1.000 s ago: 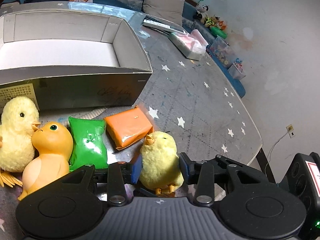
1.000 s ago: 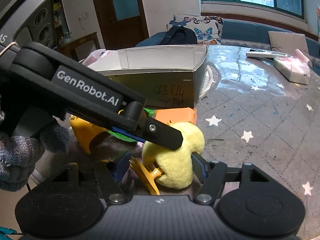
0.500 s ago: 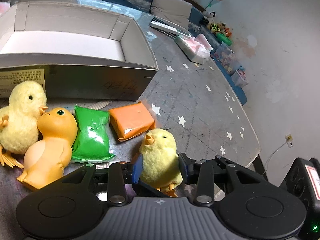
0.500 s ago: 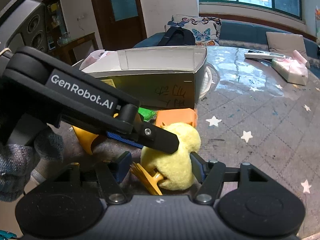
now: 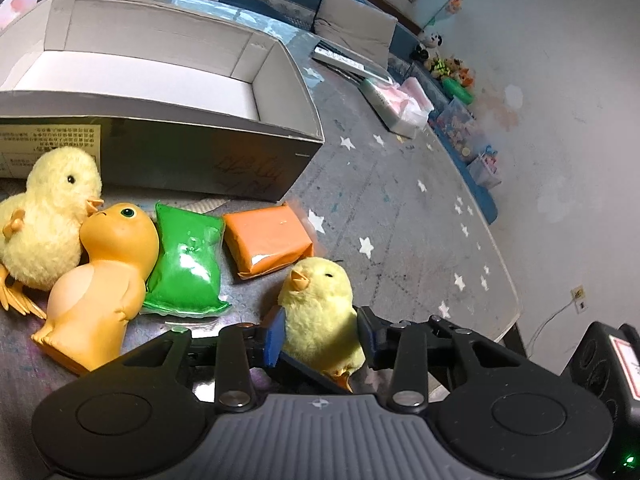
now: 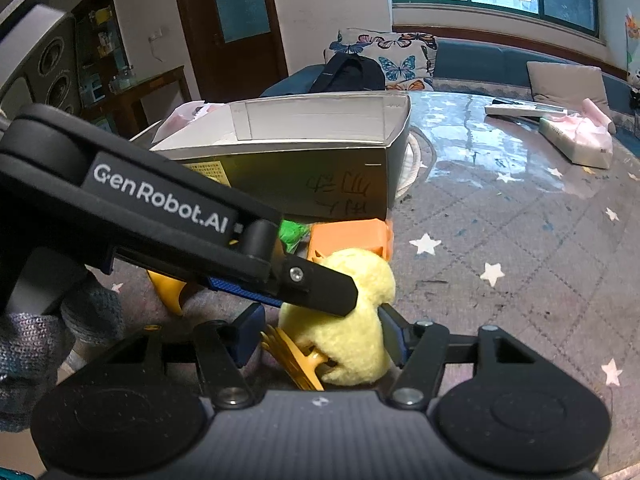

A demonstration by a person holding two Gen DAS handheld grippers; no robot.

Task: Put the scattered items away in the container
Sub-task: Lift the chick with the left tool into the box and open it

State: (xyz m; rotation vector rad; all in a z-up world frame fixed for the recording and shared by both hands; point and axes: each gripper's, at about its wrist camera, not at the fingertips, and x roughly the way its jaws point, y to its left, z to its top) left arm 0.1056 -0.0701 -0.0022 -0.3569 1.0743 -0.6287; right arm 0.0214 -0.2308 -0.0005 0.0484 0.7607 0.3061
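Note:
A small yellow plush chick (image 5: 320, 312) sits between the fingers of my left gripper (image 5: 320, 336), which is shut on it. The same chick (image 6: 352, 332) lies between the fingers of my right gripper (image 6: 324, 340), whose jaws stand wider than the chick. The left gripper's finger (image 6: 316, 284) crosses the right wrist view over the chick. The open grey cardboard box (image 5: 168, 104) stands behind; it also shows in the right wrist view (image 6: 320, 176). An orange packet (image 5: 268, 240), a green packet (image 5: 186, 264), an orange duck toy (image 5: 104, 280) and a bigger yellow chick (image 5: 48, 224) lie before the box.
A tissue pack (image 5: 396, 108) and a remote (image 5: 344, 60) lie at the far side of the star-patterned table (image 5: 420, 220). The table's edge (image 5: 508, 280) runs along the right. A sofa with cushions (image 6: 400, 60) stands behind the table.
My left gripper, holding the small chick, has drawn back and up a little, so the box and toys look farther away. The right gripper's left finger has opened away from the chick.

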